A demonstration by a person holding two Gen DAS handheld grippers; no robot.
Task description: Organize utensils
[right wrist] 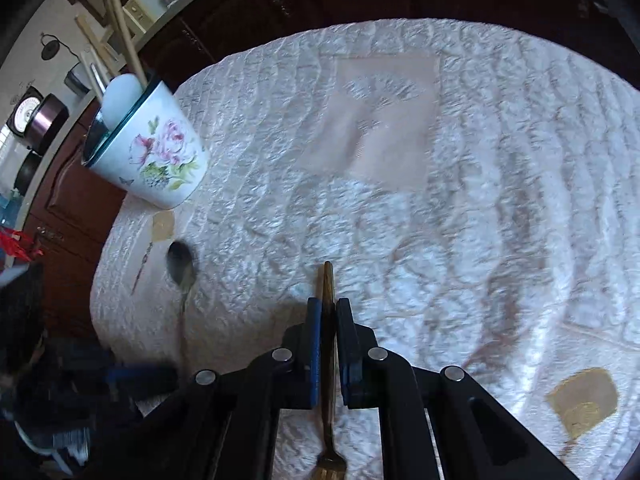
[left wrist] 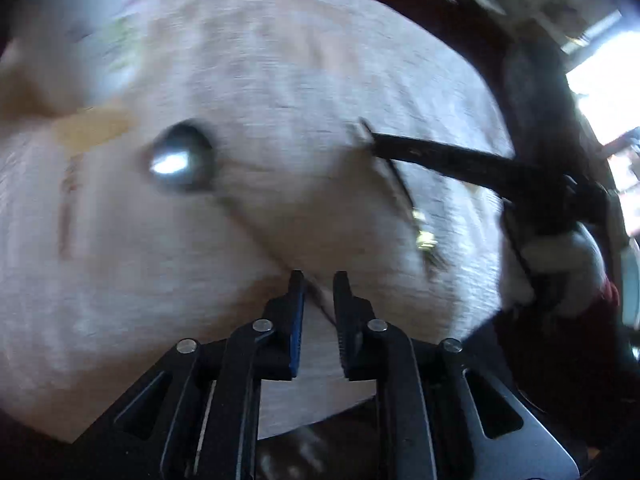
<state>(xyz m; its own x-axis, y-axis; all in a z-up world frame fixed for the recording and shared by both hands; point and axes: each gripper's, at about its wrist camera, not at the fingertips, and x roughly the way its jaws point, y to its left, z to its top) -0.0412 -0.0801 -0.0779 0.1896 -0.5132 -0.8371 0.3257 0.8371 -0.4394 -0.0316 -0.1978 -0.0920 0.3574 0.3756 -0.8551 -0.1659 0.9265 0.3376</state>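
My right gripper (right wrist: 327, 308) is shut on a gold fork (right wrist: 328, 360), handle pointing forward, tines (right wrist: 330, 470) hanging back under the gripper, above the white tablecloth (right wrist: 400, 220). A steel spoon (right wrist: 181, 266) lies on the cloth at left. A floral ceramic utensil holder (right wrist: 154, 152) with several wooden utensils stands at the far left edge. In the blurred left wrist view, my left gripper (left wrist: 319, 280) sits over the spoon's handle, bowl (left wrist: 182, 160) ahead-left; the jaws stand a little apart. The right gripper's fingers (left wrist: 460, 160) and the fork (left wrist: 400, 188) show at right.
The round table is covered by the quilted white cloth (left wrist: 280, 60) with beige and gold patches (right wrist: 584, 402). Dark wooden cabinets (right wrist: 280, 8) stand behind it, and a counter with kitchen items runs along the upper left.
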